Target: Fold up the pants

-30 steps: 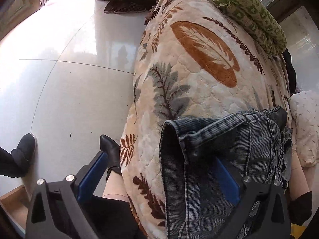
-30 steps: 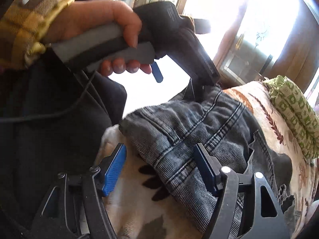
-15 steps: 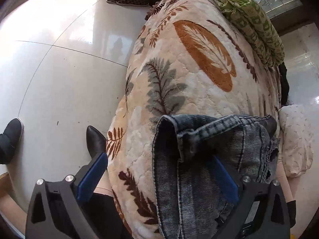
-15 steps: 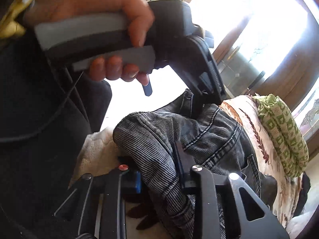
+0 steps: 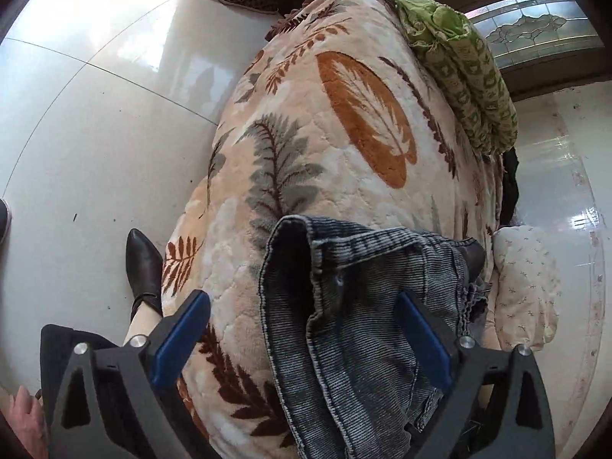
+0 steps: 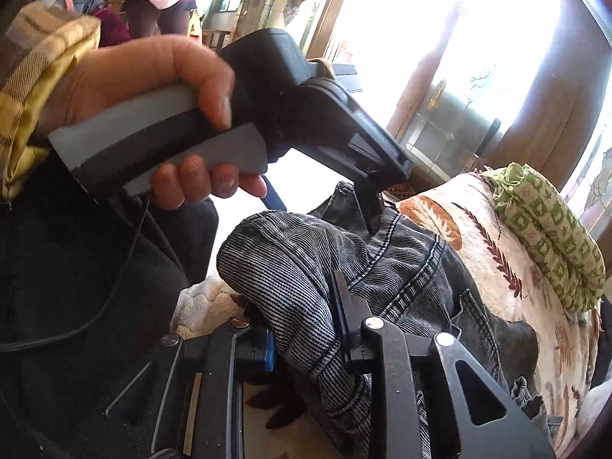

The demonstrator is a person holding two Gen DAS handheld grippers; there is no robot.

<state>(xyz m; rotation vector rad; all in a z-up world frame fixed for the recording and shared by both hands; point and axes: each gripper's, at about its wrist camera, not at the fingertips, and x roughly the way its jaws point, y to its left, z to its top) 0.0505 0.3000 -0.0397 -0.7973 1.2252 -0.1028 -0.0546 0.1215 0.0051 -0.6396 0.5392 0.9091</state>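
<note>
Grey-blue denim pants (image 5: 367,306) lie bunched on a leaf-patterned blanket (image 5: 306,145) over a bed or sofa. My left gripper (image 5: 302,336) is open, its blue-padded fingers (image 5: 179,336) spread wide, with the pants' edge between them and the right finger resting on the denim. In the right wrist view my right gripper (image 6: 306,329) is shut on a fold of the pants (image 6: 290,267), lifted off the blanket. The left gripper's body (image 6: 313,114), held in a hand, hangs over the pants' far edge there.
A green patterned cloth roll (image 5: 466,72) lies along the blanket's far side. A cream pillow (image 5: 524,287) sits at the right. White tiled floor (image 5: 84,122) lies left of the bed, with a black shoe (image 5: 143,267) near its edge.
My right gripper closed on a fold of the pants and lifted it. The left gripper stayed open and shifted slightly back over the pants' edge.
</note>
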